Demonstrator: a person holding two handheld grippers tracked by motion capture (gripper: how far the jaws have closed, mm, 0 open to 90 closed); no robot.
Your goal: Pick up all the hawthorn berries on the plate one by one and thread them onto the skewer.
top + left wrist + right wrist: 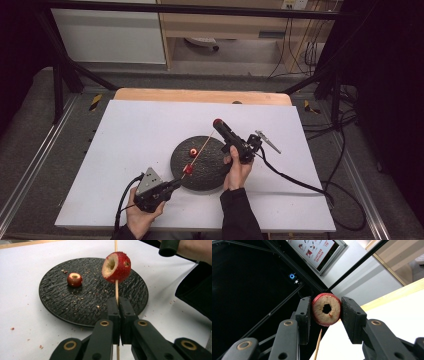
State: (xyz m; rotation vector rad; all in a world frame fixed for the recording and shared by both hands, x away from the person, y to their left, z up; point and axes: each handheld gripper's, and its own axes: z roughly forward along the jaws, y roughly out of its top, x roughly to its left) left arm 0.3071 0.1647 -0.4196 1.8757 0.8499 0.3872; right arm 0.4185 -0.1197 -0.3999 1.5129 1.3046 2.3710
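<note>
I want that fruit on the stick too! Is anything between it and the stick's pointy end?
Nothing visible: the cored fruit in the right hand-held gripper sits by the stick tip, with open air between.

Count of items on inspection.

Fruits, red, cored: three. One sits on the plate (62, 305), left of its centre (74, 279). One is threaded on the skewer (116, 267). One is clamped between the jaws of the right gripper (326, 309).

Skewers: one (116, 291), thin and wooden, pinched in the left gripper (119, 312).

Plates: one, black and round, near the table's (135, 130) front edge.

Grippers: two, one per hand.

Metal clips: one (267, 141), lying toward the table's right edge.

Tables: one, white-topped.
</note>
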